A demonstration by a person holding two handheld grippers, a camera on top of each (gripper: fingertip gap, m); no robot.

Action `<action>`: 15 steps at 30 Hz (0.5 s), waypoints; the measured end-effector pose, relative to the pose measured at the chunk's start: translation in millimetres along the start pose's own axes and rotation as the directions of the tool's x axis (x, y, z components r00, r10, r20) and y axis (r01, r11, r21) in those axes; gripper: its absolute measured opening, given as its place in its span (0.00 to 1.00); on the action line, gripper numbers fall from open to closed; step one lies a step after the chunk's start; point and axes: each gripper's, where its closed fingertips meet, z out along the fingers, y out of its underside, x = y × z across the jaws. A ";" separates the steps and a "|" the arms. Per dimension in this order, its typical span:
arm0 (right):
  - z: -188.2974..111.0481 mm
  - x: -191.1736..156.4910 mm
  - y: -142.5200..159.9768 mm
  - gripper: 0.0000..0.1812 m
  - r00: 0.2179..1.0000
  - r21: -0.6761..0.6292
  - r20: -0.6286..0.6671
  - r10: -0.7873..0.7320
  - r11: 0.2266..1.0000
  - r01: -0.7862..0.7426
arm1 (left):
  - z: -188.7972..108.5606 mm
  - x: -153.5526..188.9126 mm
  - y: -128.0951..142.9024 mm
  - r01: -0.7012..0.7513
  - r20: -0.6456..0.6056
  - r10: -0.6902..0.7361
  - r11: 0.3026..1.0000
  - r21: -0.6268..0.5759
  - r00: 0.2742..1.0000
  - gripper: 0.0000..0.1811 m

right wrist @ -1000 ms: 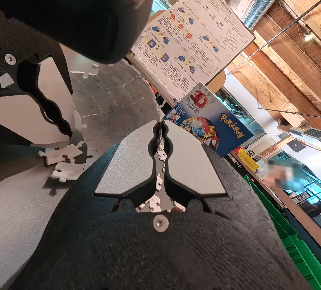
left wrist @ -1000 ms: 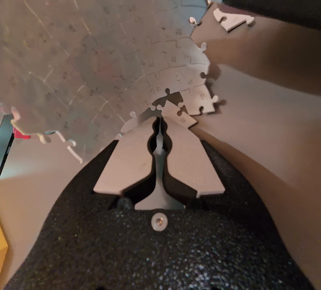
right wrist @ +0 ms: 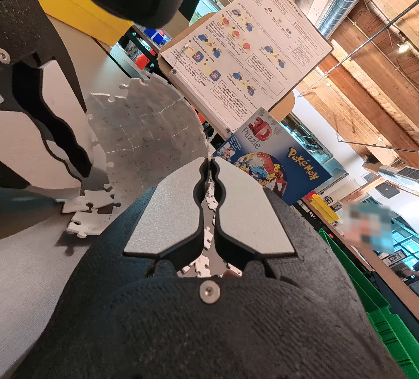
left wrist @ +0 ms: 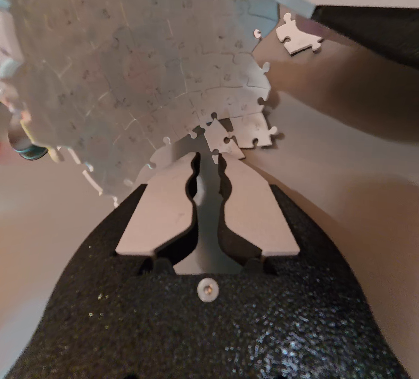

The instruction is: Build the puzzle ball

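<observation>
Shell (left wrist: 140, 68) of joined grey pieces, curved and part-built, fills the upper left of the left wrist view; its left edge is blurred and cut off. Left gripper (left wrist: 208, 157) sits just below the shell's lower rim, jaws narrowly parted, a single piece (left wrist: 218, 138) at their tips; whether it is gripped cannot be told. Another loose piece (left wrist: 297, 38) lies right of the shell. Right gripper (right wrist: 209, 159) has jaws closed on the shell's thin edge. Puzzle box (right wrist: 278, 161) and instruction sheet (right wrist: 244, 50) stand behind the shell.
</observation>
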 end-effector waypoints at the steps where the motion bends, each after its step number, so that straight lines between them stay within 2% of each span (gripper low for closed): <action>1: 0.0 0.0 -0.1 0.01 1.000 0.000 0.000 0.001 1.000 -0.001 | 0.2 0.6 -0.1 0.003 -0.005 -0.003 1.000 0.003 1.000 0.07; 15: -0.1 0.1 0.2 0.01 1.000 0.000 0.000 0.003 1.000 -0.003 | 3.0 -1.5 -3.9 -0.063 -0.003 0.063 0.998 0.032 0.998 0.09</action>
